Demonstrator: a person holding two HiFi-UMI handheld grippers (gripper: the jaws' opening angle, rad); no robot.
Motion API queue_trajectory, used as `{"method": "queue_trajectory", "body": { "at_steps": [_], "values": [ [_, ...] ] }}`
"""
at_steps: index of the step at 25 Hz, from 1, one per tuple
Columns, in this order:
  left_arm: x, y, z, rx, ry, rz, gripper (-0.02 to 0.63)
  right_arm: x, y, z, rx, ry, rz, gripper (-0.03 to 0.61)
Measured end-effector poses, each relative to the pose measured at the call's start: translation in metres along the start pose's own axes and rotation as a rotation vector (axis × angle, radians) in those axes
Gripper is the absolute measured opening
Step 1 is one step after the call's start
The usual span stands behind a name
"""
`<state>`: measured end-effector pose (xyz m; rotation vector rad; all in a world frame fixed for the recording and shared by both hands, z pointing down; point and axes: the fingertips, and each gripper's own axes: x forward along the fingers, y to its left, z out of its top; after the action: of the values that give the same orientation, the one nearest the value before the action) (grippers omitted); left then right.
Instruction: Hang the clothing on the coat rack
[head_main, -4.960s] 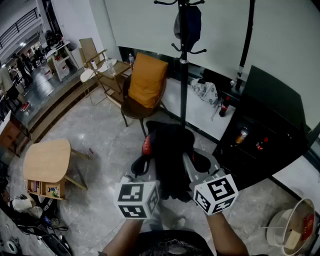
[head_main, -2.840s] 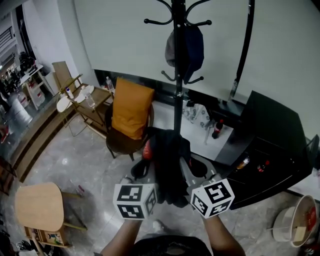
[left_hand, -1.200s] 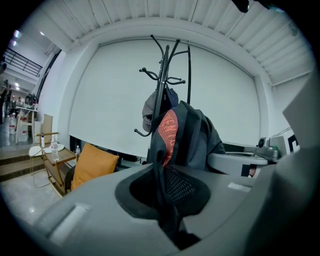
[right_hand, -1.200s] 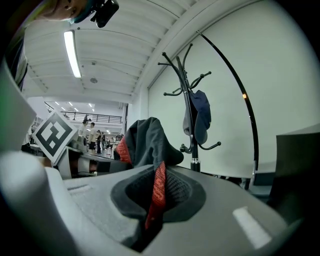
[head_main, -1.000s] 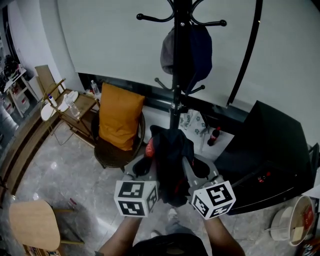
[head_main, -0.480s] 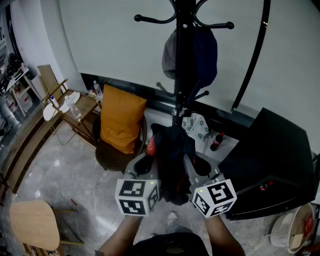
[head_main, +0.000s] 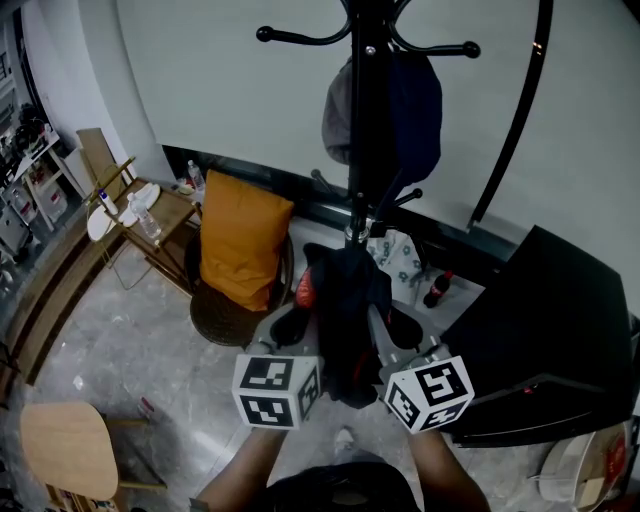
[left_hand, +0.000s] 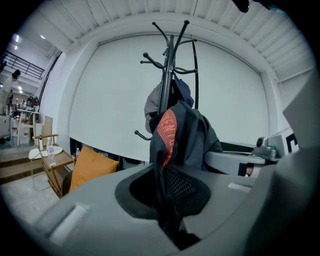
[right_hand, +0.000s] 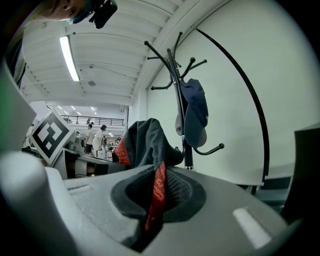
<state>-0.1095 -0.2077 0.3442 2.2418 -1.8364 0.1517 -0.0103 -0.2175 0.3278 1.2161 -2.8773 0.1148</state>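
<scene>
The left claw and right claw each pinched the dark jacket just before the black coat rack.

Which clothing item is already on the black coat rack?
The navy-and-grey cap hanging on the coat rack; the black red-trimmed garment is clamped in the left gripper and right gripper.

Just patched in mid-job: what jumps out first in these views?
A dark garment with red trim is bunched centre frame, pinched by the left gripper and right gripper. Just beyond stands the black coat rack with a dark cap hanging on it; an orange cushion sits on a chair at left.
</scene>
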Motion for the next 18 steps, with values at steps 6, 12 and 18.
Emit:
{"method": "queue_trajectory", "body": {
  "at_steps": [6, 12, 18],
  "values": [
    [0.022, 0.002, 0.003, 0.003, 0.009, 0.009, 0.029, 0.016, -0.016, -0.001, 0.014, 0.001, 0.006, 0.023],
    [0.041, 0.002, 0.005, 0.007, 0.013, 0.020, 0.029, 0.027, -0.032, -0.003, 0.022, -0.001, 0.017, 0.023],
    [0.059, 0.004, 0.008, 0.012, 0.020, 0.037, 0.029, 0.042, -0.043, -0.006, 0.036, 0.002, 0.040, 0.023]
  ]
}}
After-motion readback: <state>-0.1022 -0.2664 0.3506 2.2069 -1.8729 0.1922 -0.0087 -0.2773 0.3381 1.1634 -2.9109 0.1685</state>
